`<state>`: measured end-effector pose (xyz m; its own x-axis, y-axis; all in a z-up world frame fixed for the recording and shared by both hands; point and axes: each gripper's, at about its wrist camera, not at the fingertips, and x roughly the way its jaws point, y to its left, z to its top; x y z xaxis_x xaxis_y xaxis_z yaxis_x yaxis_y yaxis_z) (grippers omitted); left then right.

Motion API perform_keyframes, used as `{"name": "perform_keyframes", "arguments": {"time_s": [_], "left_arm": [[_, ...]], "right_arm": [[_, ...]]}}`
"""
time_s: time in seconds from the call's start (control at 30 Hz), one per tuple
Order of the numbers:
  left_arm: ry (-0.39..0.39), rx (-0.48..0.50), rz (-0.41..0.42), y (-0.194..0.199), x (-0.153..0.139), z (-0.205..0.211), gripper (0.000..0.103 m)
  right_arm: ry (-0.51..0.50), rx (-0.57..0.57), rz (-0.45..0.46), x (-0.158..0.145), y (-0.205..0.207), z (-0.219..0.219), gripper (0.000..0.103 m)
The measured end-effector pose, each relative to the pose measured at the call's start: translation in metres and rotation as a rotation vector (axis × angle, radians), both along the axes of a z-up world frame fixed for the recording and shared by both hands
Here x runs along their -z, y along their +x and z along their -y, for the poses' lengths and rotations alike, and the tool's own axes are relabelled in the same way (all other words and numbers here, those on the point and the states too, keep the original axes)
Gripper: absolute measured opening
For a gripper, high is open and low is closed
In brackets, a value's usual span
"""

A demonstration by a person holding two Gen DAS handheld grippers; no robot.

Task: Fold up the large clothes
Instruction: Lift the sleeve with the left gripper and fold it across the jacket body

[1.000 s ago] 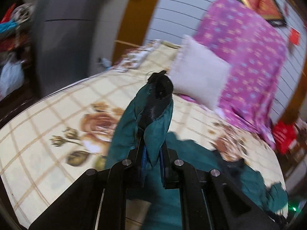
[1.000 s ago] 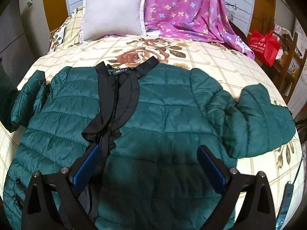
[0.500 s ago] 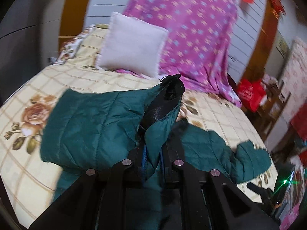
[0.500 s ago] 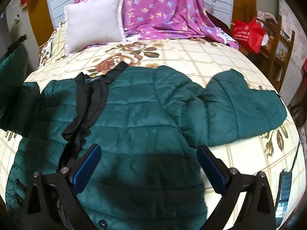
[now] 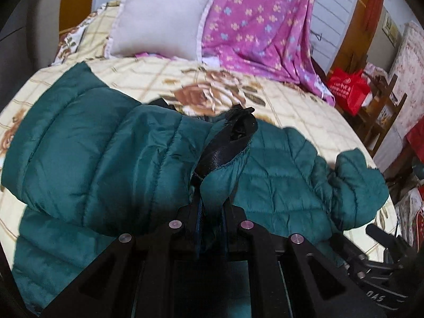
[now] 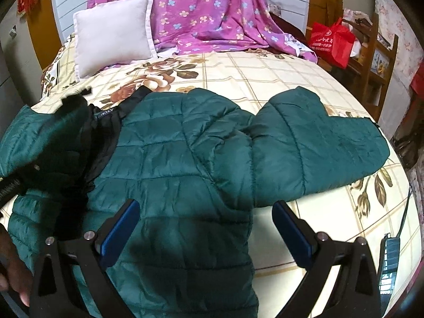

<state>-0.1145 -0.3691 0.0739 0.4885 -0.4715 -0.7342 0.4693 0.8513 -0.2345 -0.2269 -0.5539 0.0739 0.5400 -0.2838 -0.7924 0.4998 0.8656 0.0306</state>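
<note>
A bed (image 6: 265, 69) with a cream rose-print sheet fills the room; at its head, a white pillow (image 6: 114, 31) beside a purple floral blanket (image 6: 206, 10), pale panelled wall (image 5: 328, 10) behind, wooden chair (image 6: 371, 53) with red bag (image 6: 331, 42) right of the bed

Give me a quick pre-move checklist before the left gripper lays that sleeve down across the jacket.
1. Left gripper shut on the sleeve cuff: ok, cloth is pinched between the fingers.
2. Sleeve is over the jacket body, not off the bed: ok, the folded sleeve lies across the chest in the left wrist view.
3. Right gripper free: ok, open, nothing between its pads, above the jacket's lower front.
4. Other sleeve flat: ok, it lies spread out on the bedspread, not yet folded.
5. Collar and black lining tidy: not ok, the lining is bunched near the zip.
6. Landing spot free of the right gripper: cannot tell.
</note>
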Motion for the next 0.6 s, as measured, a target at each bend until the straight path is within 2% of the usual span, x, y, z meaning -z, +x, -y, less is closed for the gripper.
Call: {"name": "perform_keyframes", "arguments": {"time_s": [0.17, 0.27, 0.33, 0.43, 0.6], "left_arm": [[0.014, 0.022, -0.03, -0.001, 0.016, 0.009, 0.0], [-0.008, 0.034, -0.038, -0.002, 0.018, 0.008, 0.0], [-0.049, 0.066, -0.073, -0.003, 0.017, 0.006, 0.008], [-0.069, 0.106, -0.095, -0.009, 0.007, 0.003, 0.015], [-0.067, 0.138, -0.04, -0.03, -0.024, -0.023, 0.017]], "right_arm": [[0.018, 0.009, 0.0, 0.004, -0.002, 0.005, 0.101], [0.024, 0.01, 0.0, 0.005, -0.003, 0.006, 0.101], [0.039, 0.013, 0.01, 0.005, -0.005, 0.007, 0.101], [0.089, 0.03, 0.033, 0.004, -0.009, 0.013, 0.101], [0.101, 0.012, 0.05, -0.004, -0.007, 0.006, 0.101]]}}
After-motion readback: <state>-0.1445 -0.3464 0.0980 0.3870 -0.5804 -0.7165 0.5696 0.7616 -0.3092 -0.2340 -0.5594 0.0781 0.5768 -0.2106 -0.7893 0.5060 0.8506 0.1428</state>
